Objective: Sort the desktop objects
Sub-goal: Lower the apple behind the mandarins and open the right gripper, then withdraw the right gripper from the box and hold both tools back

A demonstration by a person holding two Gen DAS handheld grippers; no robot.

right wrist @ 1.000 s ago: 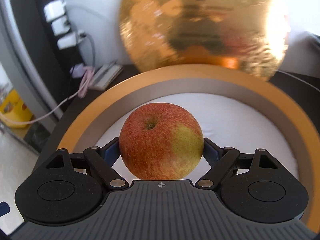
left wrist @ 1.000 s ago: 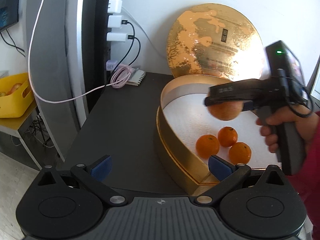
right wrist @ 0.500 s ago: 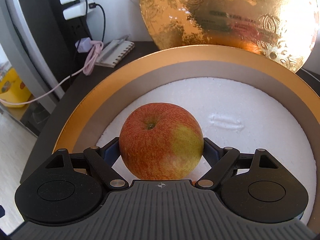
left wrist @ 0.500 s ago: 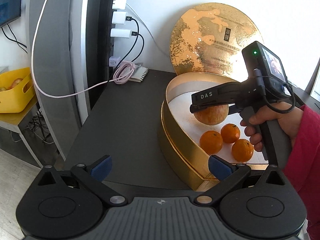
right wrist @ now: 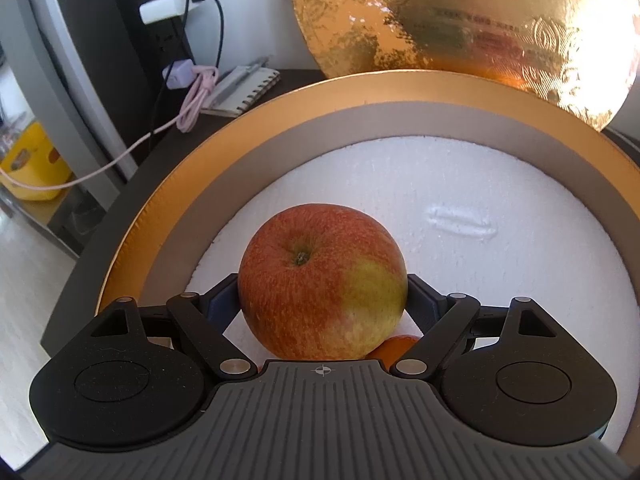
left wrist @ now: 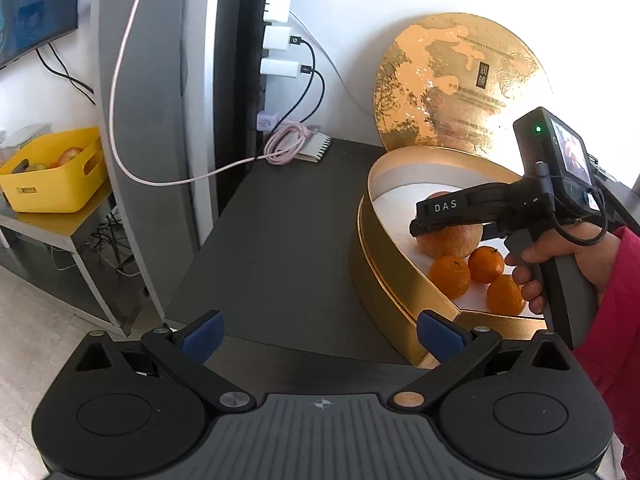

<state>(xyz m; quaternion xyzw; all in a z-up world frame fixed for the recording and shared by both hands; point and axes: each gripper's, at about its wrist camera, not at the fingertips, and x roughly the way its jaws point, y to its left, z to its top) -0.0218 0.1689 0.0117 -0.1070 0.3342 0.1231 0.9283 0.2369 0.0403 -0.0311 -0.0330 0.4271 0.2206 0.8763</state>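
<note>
Item: apple (right wrist: 322, 282), red with a yellow-green patch, clamped at its widest girth between the blue pads of the right gripper (right wrist: 323, 300), low over the white foam floor of the round gold box (right wrist: 168, 200).

Handling, as judged: firm, fairly heavy for its size, with smooth waxy skin that could slip and bruise under hard pressure; the present hold across the middle suits it best.

Orientation: nearly round, no real long axis; the stem hollow faces up and slightly toward 11 o'clock, so the core line stands close to upright.

Nearby: an orange (right wrist: 396, 346) just under the apple at 5 o'clock; the left view shows three.

Left gripper (left wrist: 318, 334): pads wide apart, holding nothing, over the dark table (left wrist: 280, 240).

Beyond: gold lid (right wrist: 460, 16) leaning at 12 o'clock.
</note>
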